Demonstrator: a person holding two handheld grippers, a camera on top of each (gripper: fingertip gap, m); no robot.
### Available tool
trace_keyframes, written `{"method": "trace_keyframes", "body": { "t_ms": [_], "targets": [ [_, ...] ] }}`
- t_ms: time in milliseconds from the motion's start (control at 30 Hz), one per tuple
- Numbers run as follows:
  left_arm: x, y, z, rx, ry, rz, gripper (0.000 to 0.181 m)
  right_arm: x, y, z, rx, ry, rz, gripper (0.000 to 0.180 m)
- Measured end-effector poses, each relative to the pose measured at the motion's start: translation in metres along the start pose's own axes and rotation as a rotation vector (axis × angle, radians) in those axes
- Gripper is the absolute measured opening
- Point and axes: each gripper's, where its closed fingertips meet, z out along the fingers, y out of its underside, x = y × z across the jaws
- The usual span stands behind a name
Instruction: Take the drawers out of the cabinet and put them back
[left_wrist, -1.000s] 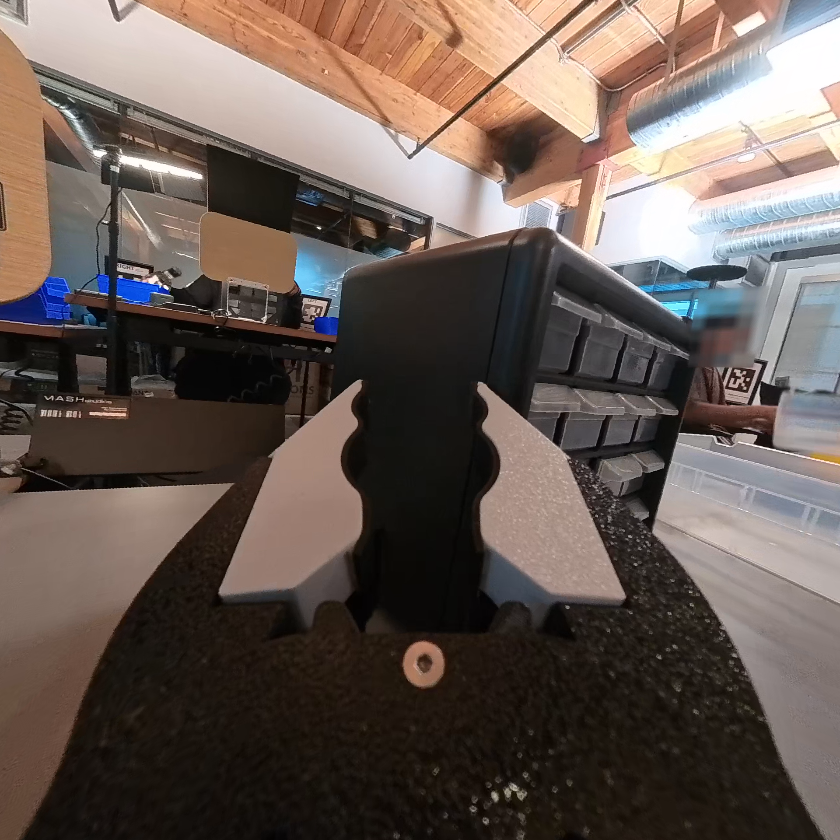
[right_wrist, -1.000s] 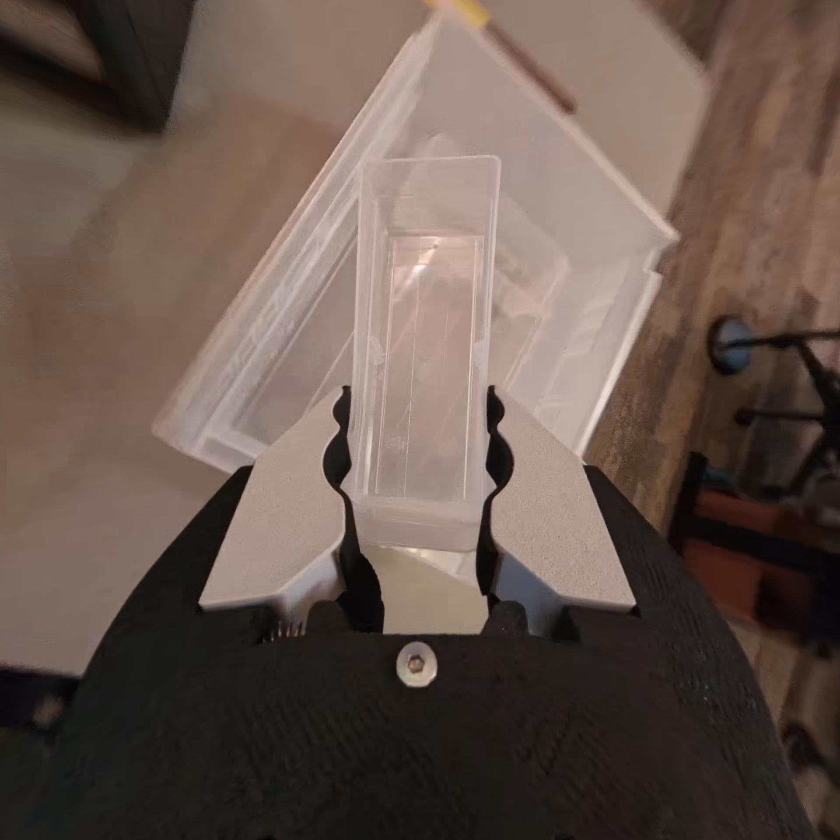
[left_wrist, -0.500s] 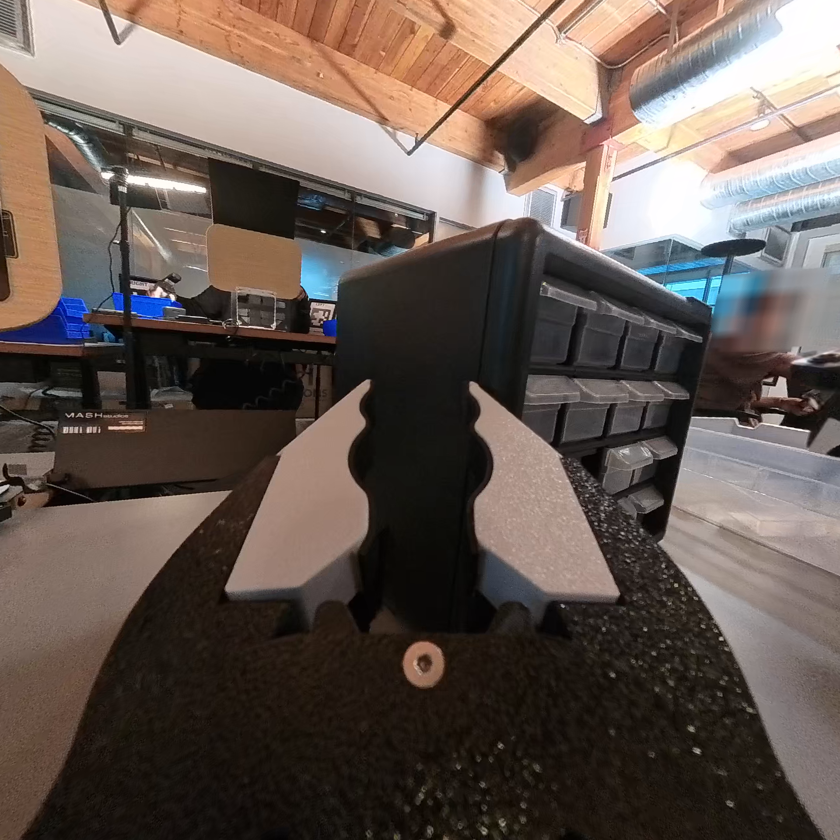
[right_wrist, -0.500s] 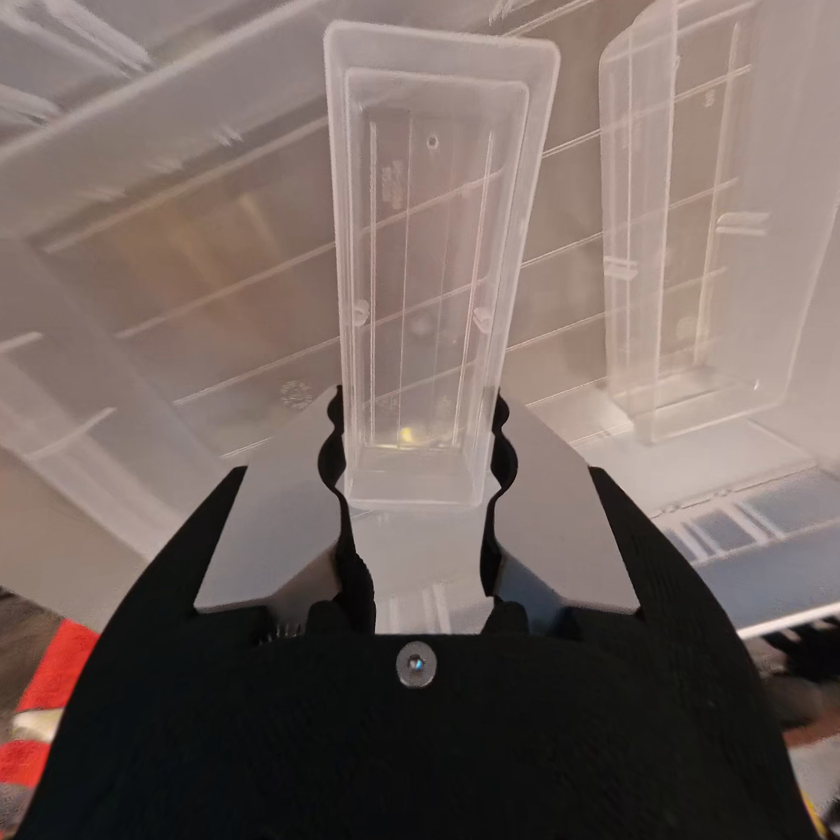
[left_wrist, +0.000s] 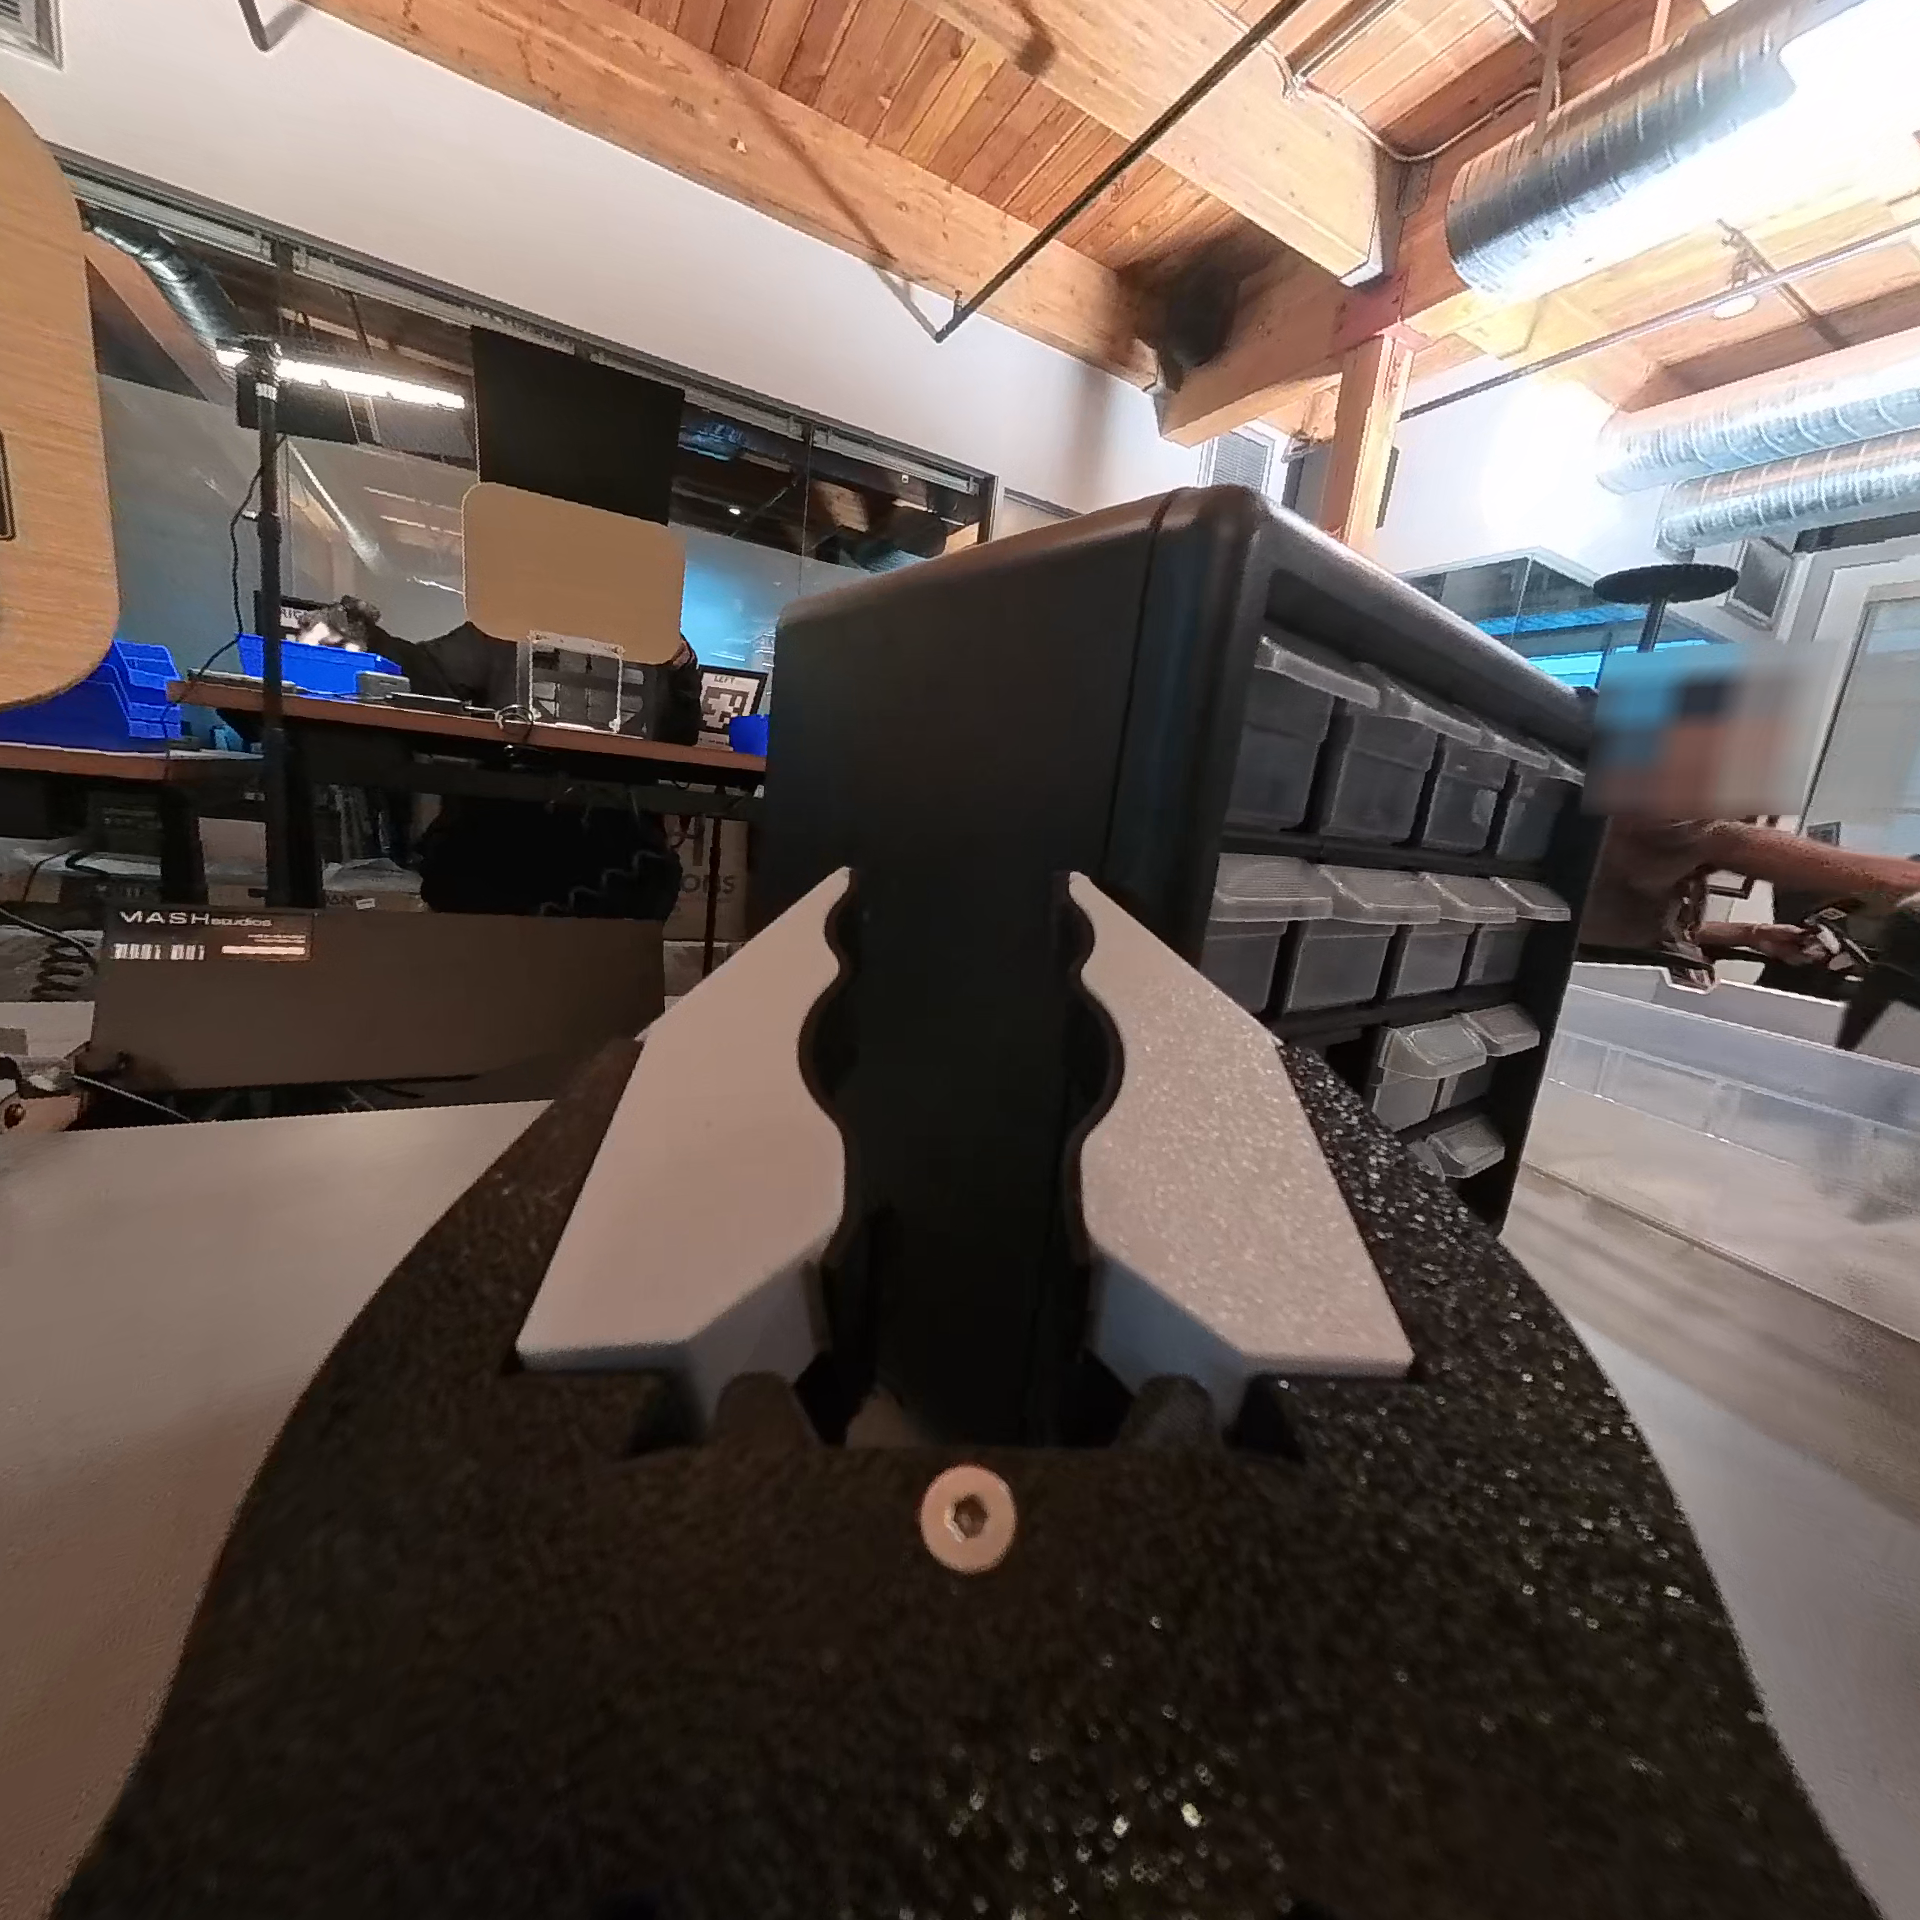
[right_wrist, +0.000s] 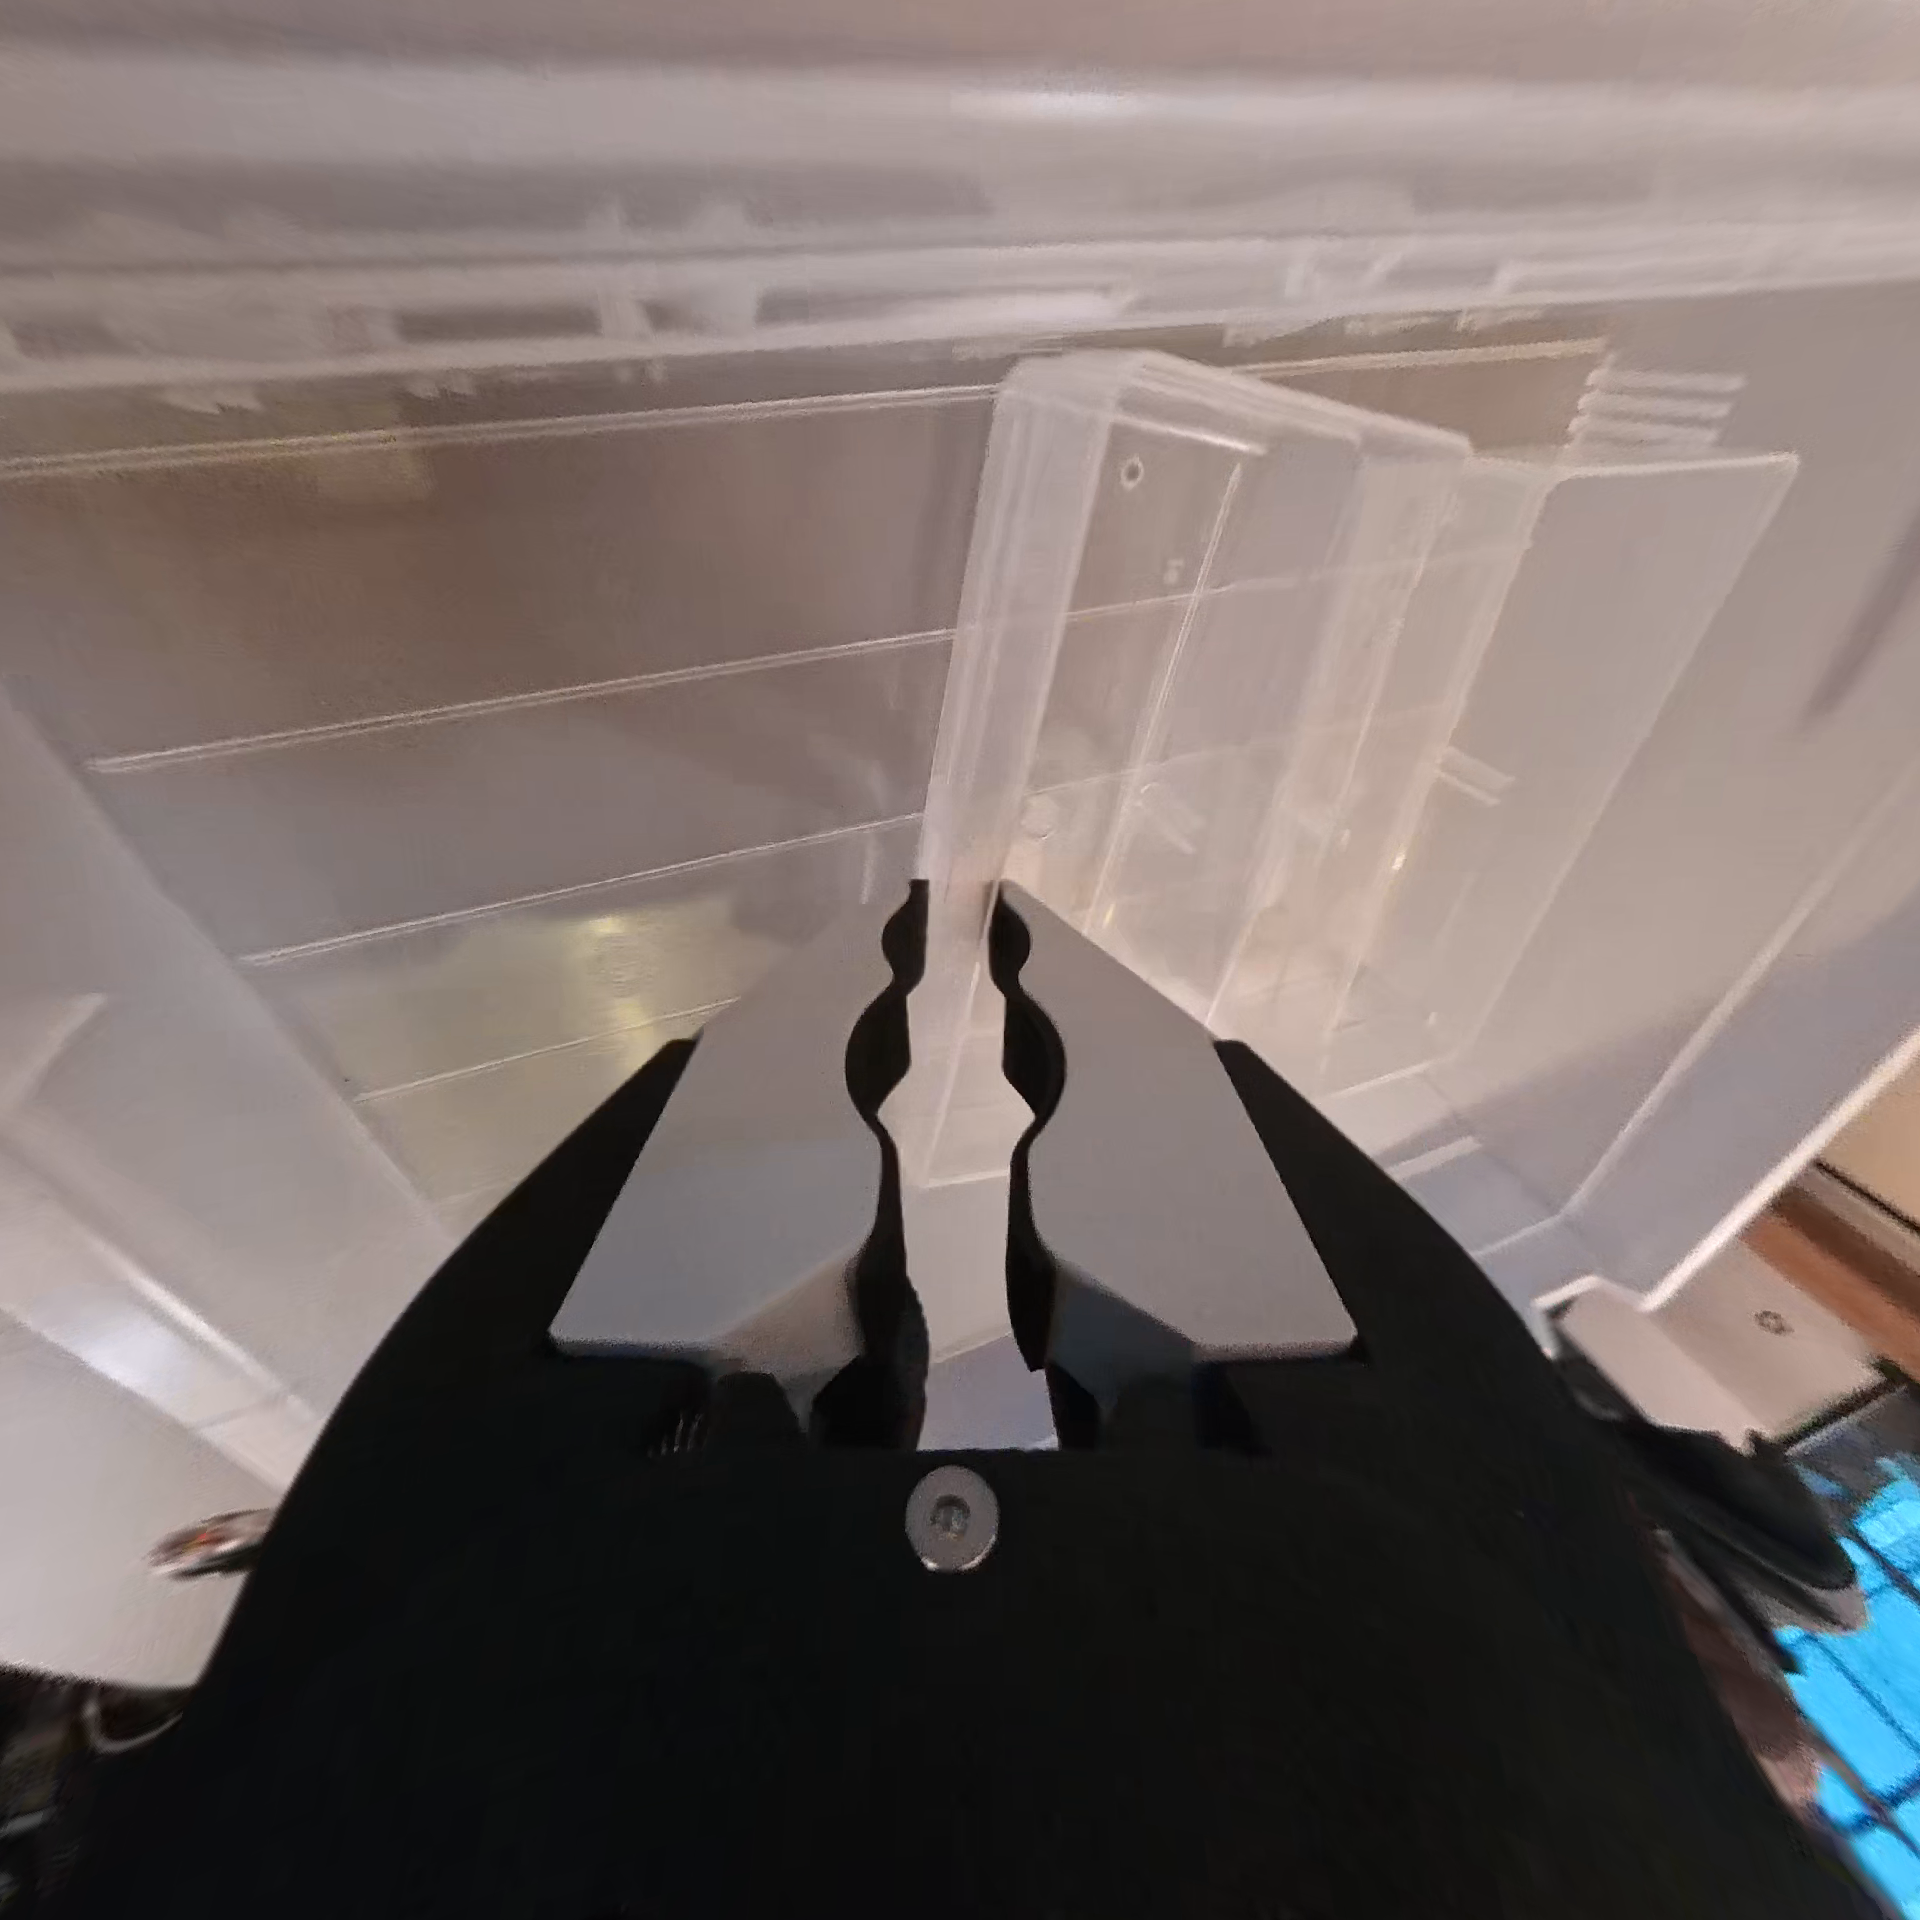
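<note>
Right gripper (right_wrist: 954, 904) narrowly parted astride drawer (right_wrist: 1174, 748) wall; left gripper (left_wrist: 958, 904) parted against cabinet (left_wrist: 966, 727)

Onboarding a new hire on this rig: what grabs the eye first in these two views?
In the left wrist view, the black cabinet fills the centre, its side wall between the left claw fingers, rows of clear drawers facing right. In the right wrist view, the right claw sits nearly closed around the wall of a clear drawer lying in the translucent bin, beside another drawer.
</note>
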Motion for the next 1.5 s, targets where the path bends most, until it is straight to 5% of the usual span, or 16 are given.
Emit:
{"method": "trace_keyframes", "body": {
  "t_ms": [33,200,433,667,800,1033,1133,1300,1500],
  "targets": [
    [0.0,0.0,0.0,0.0,0.0,-0.001,0.034,0.007,0.001,0.001,-0.004,0.022,-0.027,0.006],
    [0.0,0.0,0.0,-0.001,0.0,0.0,0.034,0.031,0.02,0.012,-0.148,0.073,-0.173,0.002],
    [0.001,-0.003,0.0,0.009,0.005,-0.005,0.035,0.047,0.017,0.004,-0.097,0.205,-0.082,0.026],
    [0.024,-0.034,-0.008,0.135,0.129,0.026,0.052,0.065,-0.026,-0.13,0.234,0.859,0.029,0.029],
    [0.038,-0.064,-0.006,0.168,0.187,0.107,0.055,0.027,-0.094,-0.192,0.512,0.991,0.079,0.032],
    [0.054,-0.089,0.044,-0.034,0.312,0.036,0.054,-0.036,-0.242,-0.198,1.003,0.859,0.141,0.034],
    [0.067,-0.083,0.055,-0.135,0.454,0.025,0.036,-0.038,-0.28,-0.183,1.163,0.767,0.242,0.037],
    [0.064,-0.084,0.067,-0.167,0.493,0.008,0.017,-0.02,-0.293,-0.161,1.279,0.781,0.397,0.036],
    [0.059,-0.072,0.075,-0.274,0.5,-0.092,0.033,-0.018,-0.294,-0.155,1.325,0.787,0.429,0.035]
  ]
}}
